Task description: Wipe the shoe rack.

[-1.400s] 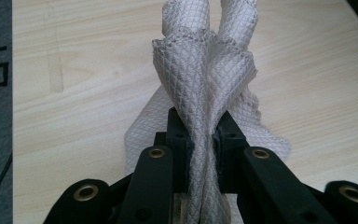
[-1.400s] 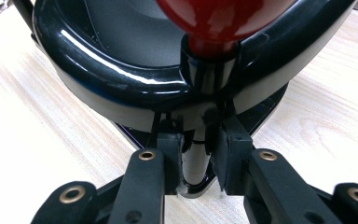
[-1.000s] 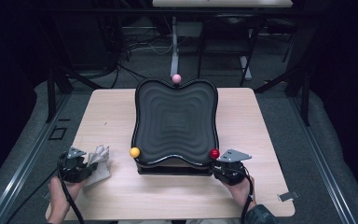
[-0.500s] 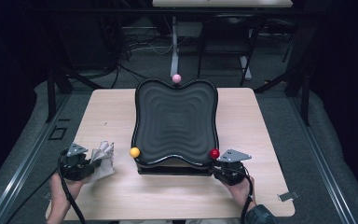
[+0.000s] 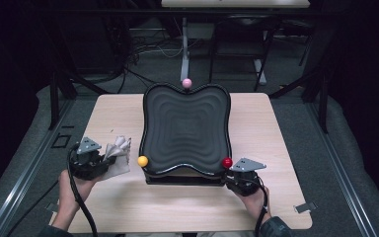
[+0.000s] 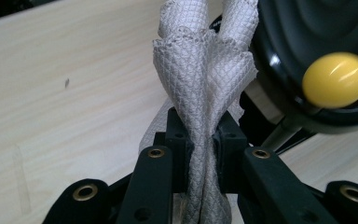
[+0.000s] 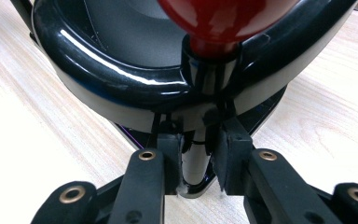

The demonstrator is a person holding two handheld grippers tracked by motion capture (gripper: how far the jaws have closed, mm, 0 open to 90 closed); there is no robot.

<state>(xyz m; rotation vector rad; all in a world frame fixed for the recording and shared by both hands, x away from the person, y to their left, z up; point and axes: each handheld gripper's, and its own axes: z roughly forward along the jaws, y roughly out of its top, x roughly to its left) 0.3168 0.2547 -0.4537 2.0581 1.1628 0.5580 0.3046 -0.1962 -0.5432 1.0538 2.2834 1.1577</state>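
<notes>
Wooden table (image 5: pixel 128 207), black tray (image 5: pixel 185 131), cloth (image 5: pixel 117 157)

grey mesh cloth (image 6: pixel 200 88) bunched upright beside black tray (image 5: pixel 185 129).

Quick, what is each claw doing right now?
Left gripper: closed, holding the grey cloth.
Right gripper: closed on the black post under the red ball.

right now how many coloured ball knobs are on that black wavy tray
3: a pink ball knob at the far edge of the black wavy tray, a yellow one at its near left corner, a red one at its near right corner.
</notes>
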